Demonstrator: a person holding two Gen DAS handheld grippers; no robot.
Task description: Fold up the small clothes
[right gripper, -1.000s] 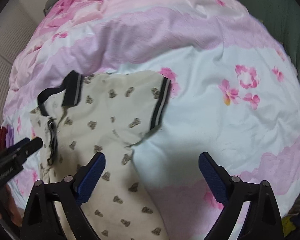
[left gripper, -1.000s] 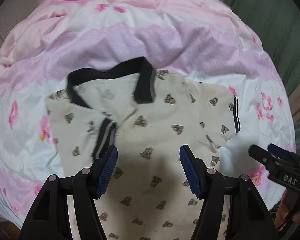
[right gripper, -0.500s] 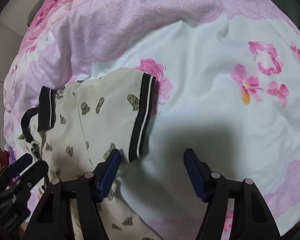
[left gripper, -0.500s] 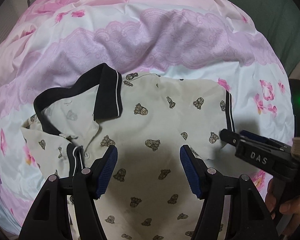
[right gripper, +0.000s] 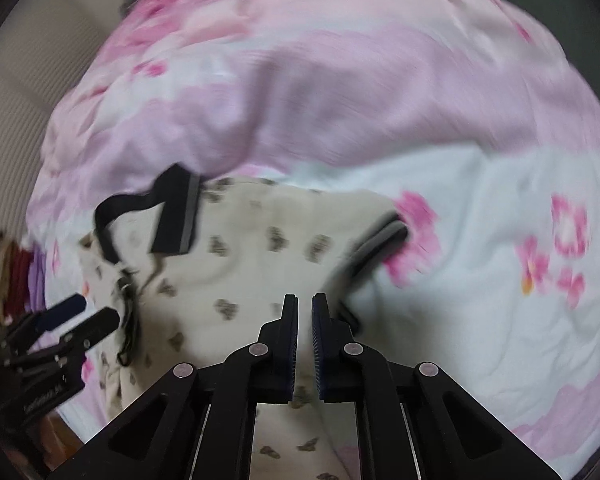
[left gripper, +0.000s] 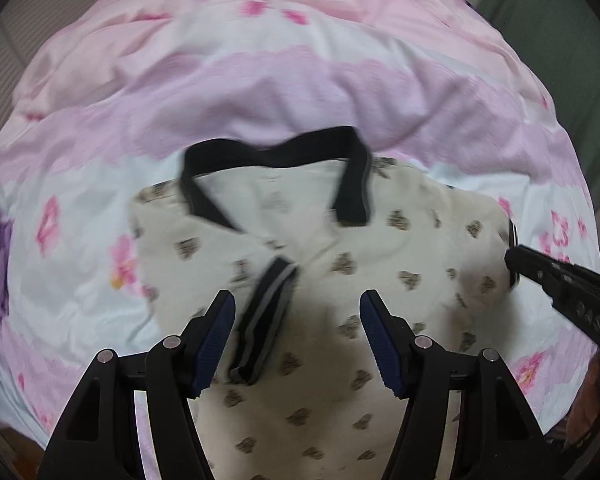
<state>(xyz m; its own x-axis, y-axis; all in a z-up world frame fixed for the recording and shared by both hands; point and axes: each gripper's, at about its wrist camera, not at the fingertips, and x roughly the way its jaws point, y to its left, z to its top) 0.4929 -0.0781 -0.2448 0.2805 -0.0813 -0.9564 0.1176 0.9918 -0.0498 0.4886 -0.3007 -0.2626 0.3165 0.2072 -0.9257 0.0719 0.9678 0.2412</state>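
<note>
Right tool (right gripper: 305,312) nearly closed, apparently pinching the shirt (left gripper: 380,280) sleeve; left tool (left gripper: 298,336) wide: fold sleeve inward, flat

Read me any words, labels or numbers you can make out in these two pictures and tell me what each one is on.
"DAS" – pale letters on the side of the right gripper, seen in the left wrist view; blurred, so only likely.
Unreadable – a line of small print on the body of the left gripper in the right wrist view.
No text – the cream polo shirt and the floral bedspread carry only pictures and patterns.
</note>
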